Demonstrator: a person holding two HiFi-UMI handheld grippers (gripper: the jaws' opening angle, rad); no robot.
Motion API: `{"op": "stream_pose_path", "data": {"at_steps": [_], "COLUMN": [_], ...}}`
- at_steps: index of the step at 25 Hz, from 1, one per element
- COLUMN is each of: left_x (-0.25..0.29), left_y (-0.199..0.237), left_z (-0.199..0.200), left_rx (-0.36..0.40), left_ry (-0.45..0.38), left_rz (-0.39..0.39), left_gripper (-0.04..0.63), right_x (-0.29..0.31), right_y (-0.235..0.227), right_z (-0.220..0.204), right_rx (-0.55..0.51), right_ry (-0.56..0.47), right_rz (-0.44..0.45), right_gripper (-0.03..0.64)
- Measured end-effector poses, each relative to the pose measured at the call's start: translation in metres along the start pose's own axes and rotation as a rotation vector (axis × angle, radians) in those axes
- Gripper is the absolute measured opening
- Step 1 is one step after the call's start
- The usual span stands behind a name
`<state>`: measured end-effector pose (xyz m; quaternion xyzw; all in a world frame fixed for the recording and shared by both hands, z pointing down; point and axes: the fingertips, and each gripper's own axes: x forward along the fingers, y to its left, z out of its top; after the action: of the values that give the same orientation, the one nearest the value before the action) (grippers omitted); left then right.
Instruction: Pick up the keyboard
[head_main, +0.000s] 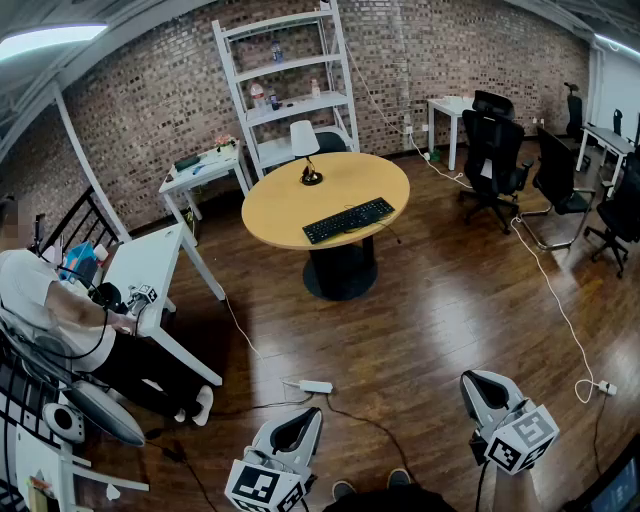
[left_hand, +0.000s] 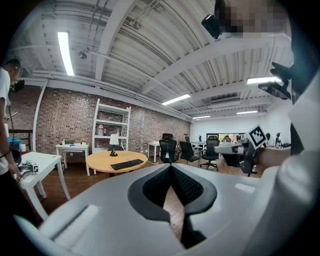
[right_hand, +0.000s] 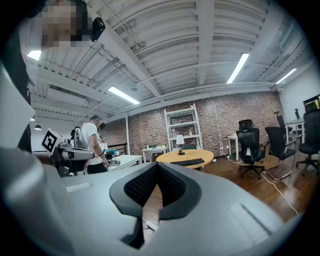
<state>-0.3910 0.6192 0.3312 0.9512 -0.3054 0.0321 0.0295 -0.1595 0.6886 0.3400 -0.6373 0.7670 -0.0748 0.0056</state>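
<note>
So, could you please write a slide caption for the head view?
Left gripper and right gripper held low, well short of the black keyboard on the round table.

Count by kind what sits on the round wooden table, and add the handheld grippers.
keyboard: 1
lamp: 1
grippers: 2 (left gripper, right gripper)
Total: 4

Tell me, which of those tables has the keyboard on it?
The round wooden table, mid-room; the keyboard lies on it. The other tables are white and rectangular.
</note>
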Motion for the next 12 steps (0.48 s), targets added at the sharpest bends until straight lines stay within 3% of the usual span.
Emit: {"op": "stream_pose_path", "data": {"at_steps": [12], "left_x": [0.034], "left_y": [-0.022], "left_z": [0.008], "left_rx": [0.022], "left_ry": [-0.007], "left_rz": [0.002], "left_gripper": [0.048], "right_x": [0.0], "right_y": [-0.036], "right_z": [0.004], "right_rx": [0.005], "right_ry": [-0.015], "right_rz": [0.024], "right_gripper": [0.002]}}
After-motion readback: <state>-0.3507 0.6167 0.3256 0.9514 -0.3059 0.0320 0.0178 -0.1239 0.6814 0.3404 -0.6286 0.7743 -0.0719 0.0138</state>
